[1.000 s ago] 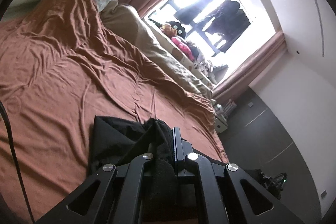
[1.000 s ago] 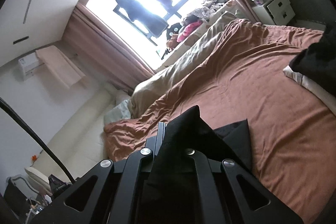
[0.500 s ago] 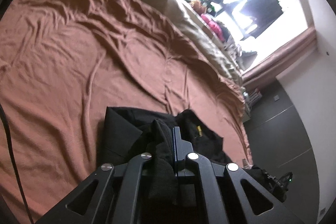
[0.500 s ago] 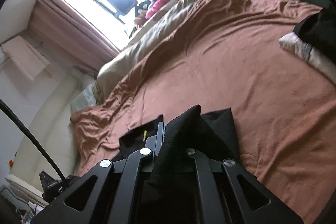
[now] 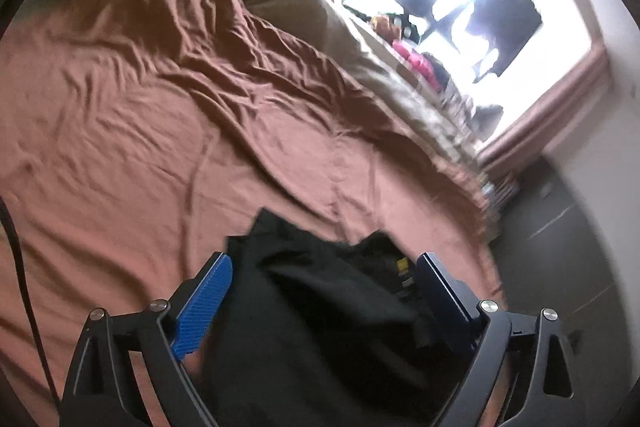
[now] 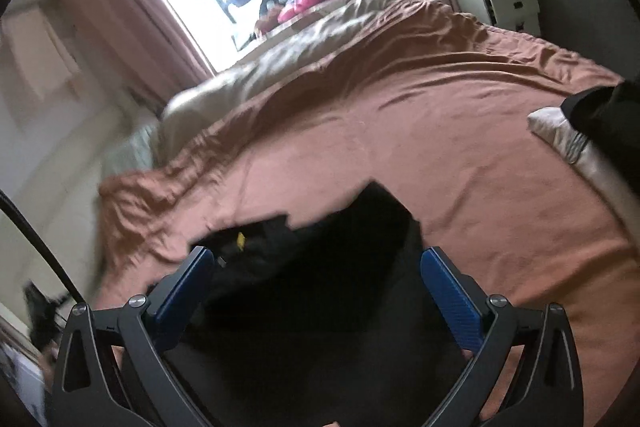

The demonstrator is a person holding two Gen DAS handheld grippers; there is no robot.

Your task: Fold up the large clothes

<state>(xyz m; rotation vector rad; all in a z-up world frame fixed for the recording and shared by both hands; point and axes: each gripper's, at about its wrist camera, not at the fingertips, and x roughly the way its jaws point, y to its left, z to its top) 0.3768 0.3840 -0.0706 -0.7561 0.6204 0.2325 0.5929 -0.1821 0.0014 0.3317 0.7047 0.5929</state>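
Observation:
A black garment with a small yellow label lies bunched on the brown bed sheet. My left gripper hovers just above it, jaws opening wide, blue pads clear of the cloth. In the right wrist view the same black garment spreads under my right gripper, whose jaws are also opening, pads apart from the fabric. The cloth lies between both pairs of fingers but neither grips it.
A beige duvet lies along the window side of the bed. Other clothes, pale and black, lie at the bed's right edge. A white bedside cabinet stands by the curtain. A black cable hangs at the left.
Both grippers were shut on the black garment and carried it down to the sheet. Now both have sprung open and the garment has dropped onto the bed.

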